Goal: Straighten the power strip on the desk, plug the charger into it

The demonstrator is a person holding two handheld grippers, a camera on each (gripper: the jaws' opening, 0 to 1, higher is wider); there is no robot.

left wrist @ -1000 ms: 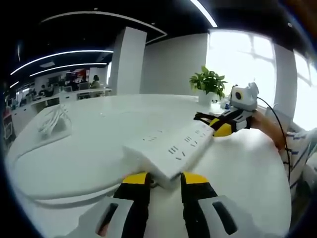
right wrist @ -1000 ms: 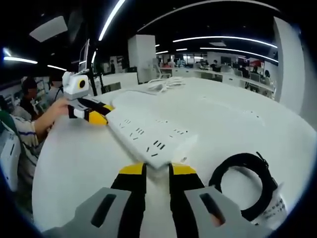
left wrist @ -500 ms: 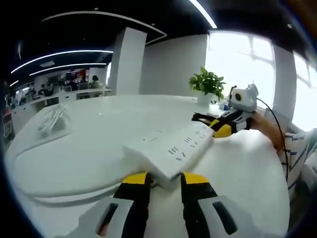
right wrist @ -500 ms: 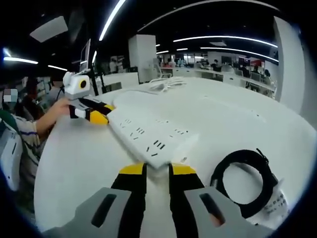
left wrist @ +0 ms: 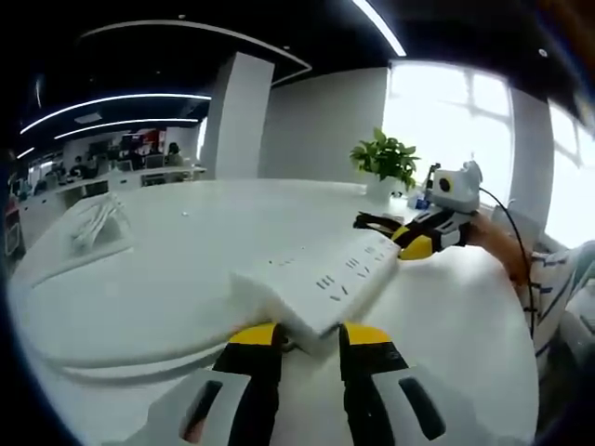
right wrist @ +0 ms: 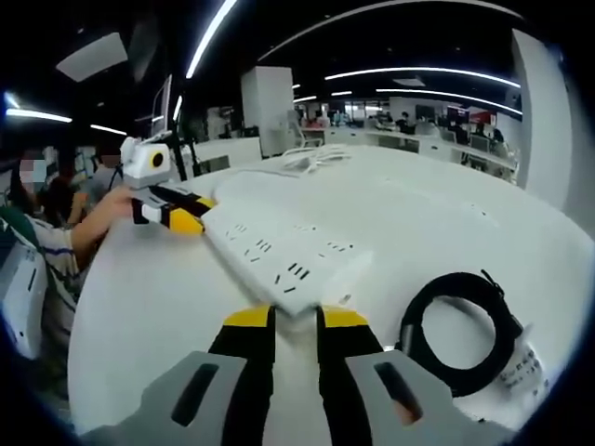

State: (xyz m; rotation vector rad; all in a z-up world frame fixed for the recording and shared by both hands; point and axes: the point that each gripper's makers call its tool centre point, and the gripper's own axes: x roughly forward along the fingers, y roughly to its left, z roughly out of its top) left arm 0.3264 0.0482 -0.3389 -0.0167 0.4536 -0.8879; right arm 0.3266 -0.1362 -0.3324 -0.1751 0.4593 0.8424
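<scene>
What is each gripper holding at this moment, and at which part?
Both hold the long white plastic power strip: the left gripper clamps one short end, the right gripper the opposite short end.

Desk (right wrist: 521,232) open beyond power strip (right wrist: 279,251); black cable coil (right wrist: 460,325) crowds right, perhaps touching nothing.

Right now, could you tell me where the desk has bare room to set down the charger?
Bare white desk lies beyond the long white power strip, up to the white cable bundle. Crowded: both ends of the strip, each held by a claw, left and right, and the coiled black cable beside the right claw.
</scene>
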